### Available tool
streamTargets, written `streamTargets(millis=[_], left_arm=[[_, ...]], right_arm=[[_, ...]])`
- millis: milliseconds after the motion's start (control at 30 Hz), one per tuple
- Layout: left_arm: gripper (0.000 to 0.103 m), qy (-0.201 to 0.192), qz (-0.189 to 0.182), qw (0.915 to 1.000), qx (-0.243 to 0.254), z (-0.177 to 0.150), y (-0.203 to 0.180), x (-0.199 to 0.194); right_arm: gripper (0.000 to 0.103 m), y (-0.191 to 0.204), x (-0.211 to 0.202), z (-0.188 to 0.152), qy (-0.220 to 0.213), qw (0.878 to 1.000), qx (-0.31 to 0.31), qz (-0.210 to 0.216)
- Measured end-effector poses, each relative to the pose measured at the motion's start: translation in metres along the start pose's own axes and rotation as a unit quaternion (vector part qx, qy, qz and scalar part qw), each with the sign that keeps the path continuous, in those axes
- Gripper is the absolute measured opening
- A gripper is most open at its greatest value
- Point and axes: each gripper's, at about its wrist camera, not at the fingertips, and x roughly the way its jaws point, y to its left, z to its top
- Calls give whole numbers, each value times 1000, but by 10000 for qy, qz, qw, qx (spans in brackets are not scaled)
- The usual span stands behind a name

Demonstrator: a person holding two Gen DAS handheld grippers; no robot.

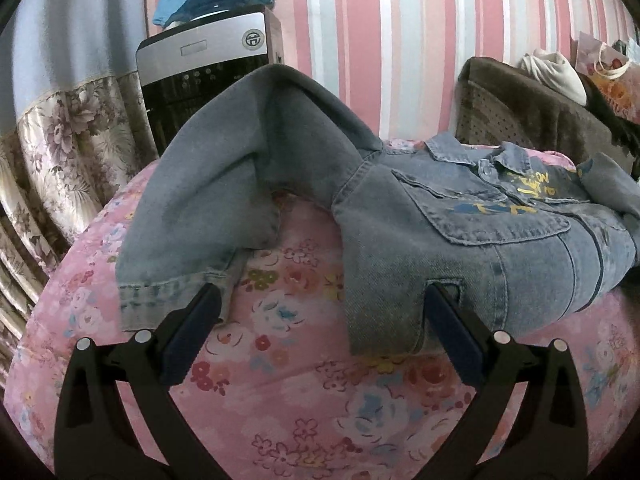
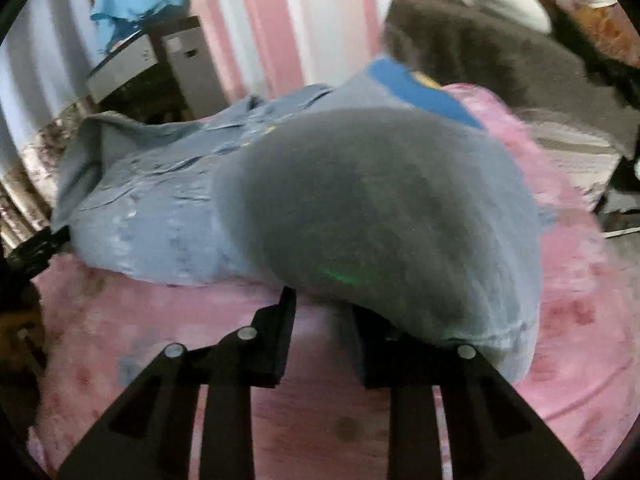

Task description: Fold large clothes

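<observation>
A denim jacket (image 1: 460, 232) lay front-up on the pink floral bedspread (image 1: 304, 380). My left gripper (image 1: 324, 312) stood wide open, one sleeve (image 1: 208, 216) humped up ahead of it. My right gripper (image 2: 322, 308) was narrowed; its blurred view hid any grip on the other sleeve (image 2: 380, 216).

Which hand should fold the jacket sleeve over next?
Probably the right. The right gripper has its jaws narrowed at the edge of a sleeve of the denim jacket. The left gripper hangs wide open over the pink quilt, gripping nothing.
</observation>
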Motion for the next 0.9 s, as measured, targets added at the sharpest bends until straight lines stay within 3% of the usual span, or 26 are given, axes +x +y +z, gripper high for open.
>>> streamTargets(millis=[100,133,167,200,233,267,300,433,533,667,733,767,800,900], left_arm=[[100,-17,-50,10000,-34,0,2,1],[100,-3,-50,10000,-27,0,2,1],[100,-15,-51,10000,-11,0,2,0],[100,-32,-51,10000,-7,0,3,-1],[100,-41,-50,10000,4,0,4,-1],[100,-42,-42,10000,24,0,4,0],[100,-40,-35,10000,24,0,3,1],[100,-21,-55,10000,1,0,3,4],[100,25,-74,9999,82,-1,1,8],[100,206,-142,9993,267,3,-8,21],[100,178,-102,9988,442,7,-17,24],[100,194,-110,9983,546,8,-22,26],[99,213,-126,9980,578,9,-25,28],[73,261,-427,9971,567,11,-34,30]], right_arm=[[28,-20,-13,1,-231,9994,173,-202],[31,-30,-19,0,-307,9981,265,-463],[40,-41,-31,-1,-538,9938,337,-909],[79,-52,-41,-2,-716,9897,486,-1140],[97,-65,-50,-3,-898,9844,723,-1333],[102,-78,-57,-5,-1089,9795,907,-1434],[102,-85,-57,-4,-1048,9793,983,-1428],[101,-67,-56,-4,-971,9923,670,-387],[102,-48,-33,-10,-596,9970,412,266],[101,-31,4,-2,-337,9992,181,146],[89,-30,14,4,-288,9986,225,372],[62,-26,15,2,-228,9983,216,488],[49,-22,16,3,-189,9979,176,601],[42,-10,12,0,-210,9978,53,619]])
